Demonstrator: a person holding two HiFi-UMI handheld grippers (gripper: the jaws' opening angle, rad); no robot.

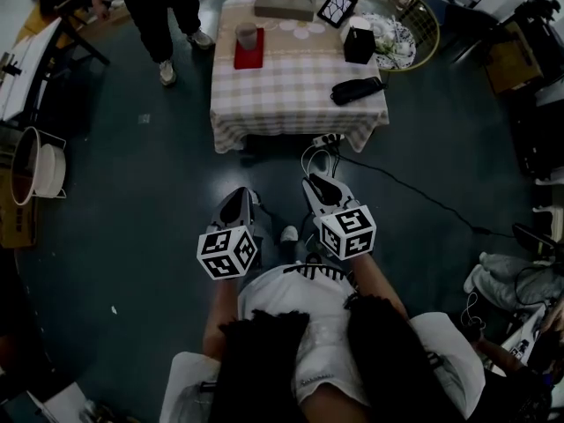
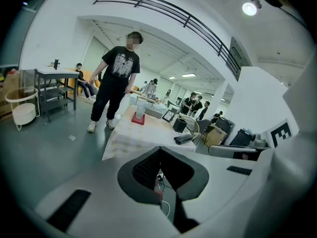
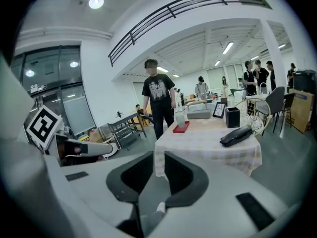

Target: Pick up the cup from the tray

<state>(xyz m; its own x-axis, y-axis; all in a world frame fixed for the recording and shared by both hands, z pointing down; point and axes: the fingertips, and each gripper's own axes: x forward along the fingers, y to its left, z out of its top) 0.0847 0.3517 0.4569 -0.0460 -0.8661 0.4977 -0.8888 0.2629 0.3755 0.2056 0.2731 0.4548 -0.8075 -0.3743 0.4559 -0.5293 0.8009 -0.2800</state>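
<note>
Nearest, at the person's lap, both tools sit drawn in over dark floor (image 1: 141, 201), well short of the work, likely a ready pose before the approach. The left gripper (image 2: 159, 151) has its pads pressed together on nothing. The right gripper (image 3: 156, 165) shows a thin slit between its pads, also empty. The cup (image 1: 247, 35) stands upright on a red tray (image 1: 249, 56) near the far left corner of a checked-cloth table (image 1: 291, 91), close to that side's edge, so a reach along the left side looks shortest. A standing person (image 1: 167, 11) is just beside that corner, which narrows the room there. A black pouch (image 1: 356, 89) near the right front edge lies well apart from the cup. A power strip (image 1: 326, 138) and its cable (image 1: 414, 192) lie on the floor at the table's foot, a likely trip point when stepping forward.
</note>
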